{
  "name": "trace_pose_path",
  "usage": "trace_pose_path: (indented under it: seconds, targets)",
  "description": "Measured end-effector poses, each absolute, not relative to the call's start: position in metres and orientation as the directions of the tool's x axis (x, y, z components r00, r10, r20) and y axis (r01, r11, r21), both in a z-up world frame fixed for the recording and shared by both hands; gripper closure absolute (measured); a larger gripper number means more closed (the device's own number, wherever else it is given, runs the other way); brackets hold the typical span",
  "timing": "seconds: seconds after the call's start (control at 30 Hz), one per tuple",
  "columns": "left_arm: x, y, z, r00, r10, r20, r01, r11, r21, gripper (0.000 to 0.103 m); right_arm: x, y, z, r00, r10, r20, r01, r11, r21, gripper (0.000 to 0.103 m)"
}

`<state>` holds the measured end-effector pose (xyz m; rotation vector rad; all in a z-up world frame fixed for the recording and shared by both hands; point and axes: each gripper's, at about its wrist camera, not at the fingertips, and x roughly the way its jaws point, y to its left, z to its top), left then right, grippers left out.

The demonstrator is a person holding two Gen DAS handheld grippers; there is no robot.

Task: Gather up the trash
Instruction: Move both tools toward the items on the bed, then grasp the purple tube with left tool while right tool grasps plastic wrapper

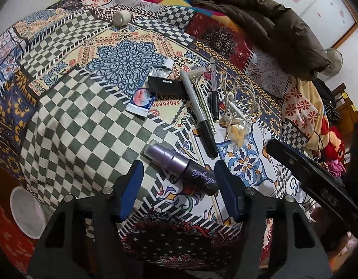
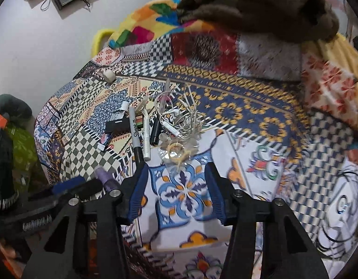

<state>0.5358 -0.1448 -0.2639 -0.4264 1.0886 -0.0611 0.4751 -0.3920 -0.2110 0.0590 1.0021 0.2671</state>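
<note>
Small items lie on a patterned bedspread [image 1: 86,116]. A purple spray bottle [image 1: 179,165] lies between the fingers of my open left gripper [image 1: 179,181], untouched; part of it shows in the right wrist view [image 2: 105,176]. Beyond it lie a torn wrapper [image 1: 141,101], a foil blister strip [image 1: 161,71], a black box [image 1: 167,86], a grey marker [image 1: 198,114], a razor [image 1: 201,88], a black pen [image 1: 213,95], tangled white earphones [image 1: 239,102] and a clear plastic bag [image 1: 237,130]. My right gripper [image 2: 176,183] is open and empty, just short of the bag [image 2: 176,153].
A white bowl [image 1: 28,211] sits low left beside the bed. A tape roll [image 1: 120,18] lies far back. A brown jacket [image 1: 272,23] is heaped at the back right. The right gripper's body [image 1: 313,181] is at the right of the left view.
</note>
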Motion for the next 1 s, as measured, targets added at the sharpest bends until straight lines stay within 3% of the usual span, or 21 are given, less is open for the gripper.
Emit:
trace_pose_path:
  seconds: [0.23,0.37,0.63,0.87,1.0]
  targets:
    - [0.542,-0.143,-0.275,0.478,-0.237,-0.846,-0.207,0.905,-0.371,0.041,0.504,-0.389,-0.237,0.482,0.264,-0.835,-0.158,0.964,0.214,0.060]
    - [0.545,-0.148,-0.283,0.467,-0.248,-0.849,-0.221,0.896,-0.384,0.053,0.510,-0.386,-0.245,0.471,0.267,-0.840,-0.158,0.963,0.218,0.062]
    - [0.550,-0.165,-0.286,0.492,-0.174,-0.853,-0.211,0.927,-0.311,0.058,0.512,-0.379,-0.249,0.479,0.252,-0.841,-0.188,0.965,0.182,0.070]
    - [0.560,-0.177,-0.288,0.492,-0.144,-0.859,-0.156,0.956,-0.250,0.075,0.513,-0.384,-0.250,0.451,0.302,-0.840,-0.203,0.951,0.232,0.080]
    - [0.566,-0.179,-0.289,0.479,-0.166,-0.862,-0.096,0.966,-0.240,0.077,0.508,-0.390,-0.249,0.444,0.302,-0.844,-0.185,0.952,0.243,0.081]
